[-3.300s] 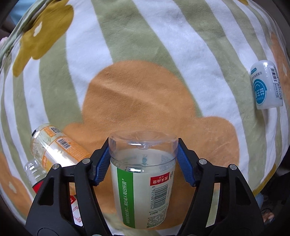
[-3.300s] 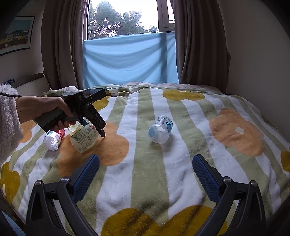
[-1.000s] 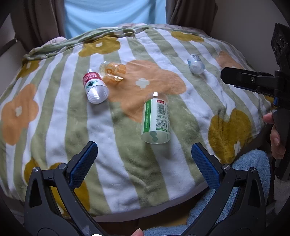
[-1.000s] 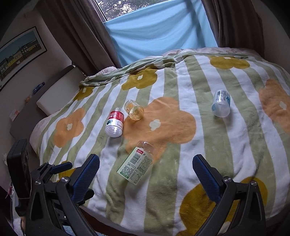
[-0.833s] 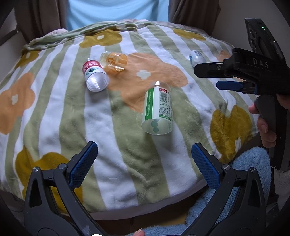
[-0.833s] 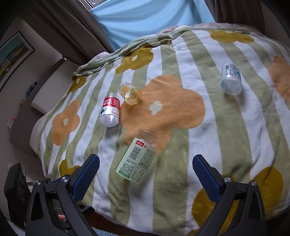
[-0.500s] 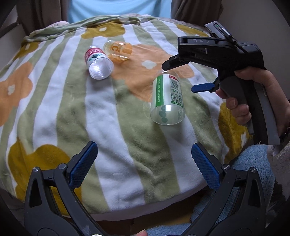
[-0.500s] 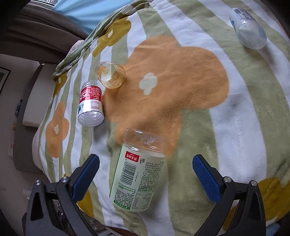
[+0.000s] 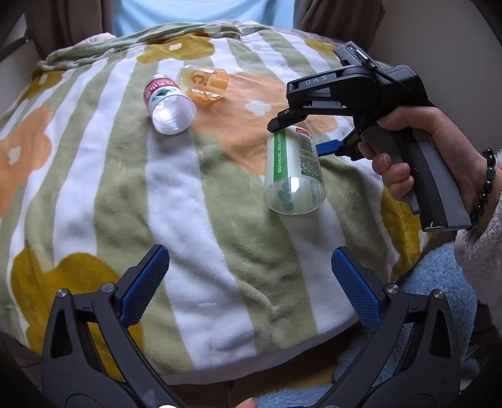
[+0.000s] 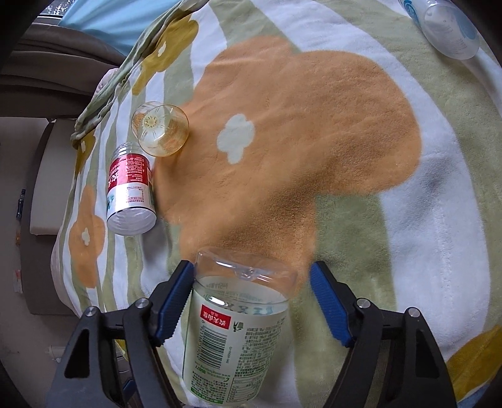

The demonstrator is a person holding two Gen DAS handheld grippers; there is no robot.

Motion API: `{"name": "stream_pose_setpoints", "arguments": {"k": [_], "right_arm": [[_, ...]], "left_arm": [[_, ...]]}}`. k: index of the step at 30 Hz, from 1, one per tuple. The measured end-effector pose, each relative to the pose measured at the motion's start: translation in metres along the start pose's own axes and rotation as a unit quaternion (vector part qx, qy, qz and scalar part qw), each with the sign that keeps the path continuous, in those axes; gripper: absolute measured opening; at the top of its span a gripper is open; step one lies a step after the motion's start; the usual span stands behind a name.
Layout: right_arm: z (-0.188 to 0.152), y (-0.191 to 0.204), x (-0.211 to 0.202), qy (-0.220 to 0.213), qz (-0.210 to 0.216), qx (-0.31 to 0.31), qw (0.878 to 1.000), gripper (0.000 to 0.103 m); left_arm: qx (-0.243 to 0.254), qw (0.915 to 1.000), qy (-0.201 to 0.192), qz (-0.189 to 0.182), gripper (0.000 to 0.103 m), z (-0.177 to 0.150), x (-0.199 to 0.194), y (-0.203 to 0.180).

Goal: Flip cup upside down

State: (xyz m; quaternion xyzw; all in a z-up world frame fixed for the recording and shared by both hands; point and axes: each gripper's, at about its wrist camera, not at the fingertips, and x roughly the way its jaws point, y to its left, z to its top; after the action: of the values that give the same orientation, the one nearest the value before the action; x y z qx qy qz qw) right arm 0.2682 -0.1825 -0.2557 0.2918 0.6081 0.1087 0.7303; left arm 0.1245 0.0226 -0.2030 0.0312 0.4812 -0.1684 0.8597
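Observation:
A clear plastic cup with a green and white label (image 9: 293, 171) lies on its side on the flowered blanket, open mouth toward the bed's front edge. In the right wrist view the cup (image 10: 235, 326) lies between the blue pads of my right gripper (image 10: 251, 301), closed end away from the camera. The jaws stand either side of it with a gap on the right side. The left wrist view shows the right gripper (image 9: 301, 135) over the cup's far end. My left gripper (image 9: 248, 282) is wide open and empty above the blanket's front edge.
A red-labelled clear cup (image 9: 168, 105) and an orange-tinted cup (image 9: 202, 83) lie on their sides at the back left; both show in the right wrist view (image 10: 130, 191) (image 10: 160, 130). A blue-labelled cup (image 10: 448, 28) lies far right. The blanket (image 9: 200, 201) drops off at the front.
The left gripper let go of the green-labelled cup and pulled back to the bed's front edge. The right gripper swung in and down until its jaws straddle the cup, and they have narrowed.

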Motion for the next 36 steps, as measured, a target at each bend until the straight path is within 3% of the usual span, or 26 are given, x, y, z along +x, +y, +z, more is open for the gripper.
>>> {"name": "stream_pose_setpoints", "arguments": {"k": [15, 19, 22, 25, 28, 31, 36], "right_arm": [[0.005, 0.014, 0.009, 0.026, -0.016, -0.031, 0.999, 0.062], [0.001, 0.021, 0.000, 0.002, -0.014, -0.056, 0.998, 0.062], [-0.008, 0.034, -0.021, -0.066, -0.001, -0.109, 0.992, 0.062], [-0.027, 0.051, -0.040, -0.171, -0.026, -0.195, 0.965, 0.062], [-0.052, 0.064, -0.047, -0.264, -0.064, -0.287, 0.919, 0.062], [-0.073, 0.074, -0.041, -0.318, -0.087, -0.348, 0.878, 0.061], [-0.088, 0.077, -0.025, -0.342, -0.111, -0.382, 0.851, 0.061]], "left_arm": [[-0.017, 0.9996, 0.017, -0.015, 0.103, -0.006, 0.015, 0.006], [-0.019, 0.9996, 0.015, -0.015, 0.103, -0.007, 0.015, 0.007], [-0.027, 0.9994, 0.011, -0.020, 0.103, -0.007, 0.017, 0.010], [-0.036, 0.9990, 0.009, -0.025, 0.103, -0.010, 0.021, 0.013], [-0.046, 0.9986, 0.008, -0.025, 0.103, -0.016, 0.026, 0.018], [-0.054, 0.9982, 0.012, -0.023, 0.103, -0.020, 0.034, 0.022], [-0.059, 0.9981, 0.009, -0.017, 0.103, -0.019, 0.038, 0.026]]}}
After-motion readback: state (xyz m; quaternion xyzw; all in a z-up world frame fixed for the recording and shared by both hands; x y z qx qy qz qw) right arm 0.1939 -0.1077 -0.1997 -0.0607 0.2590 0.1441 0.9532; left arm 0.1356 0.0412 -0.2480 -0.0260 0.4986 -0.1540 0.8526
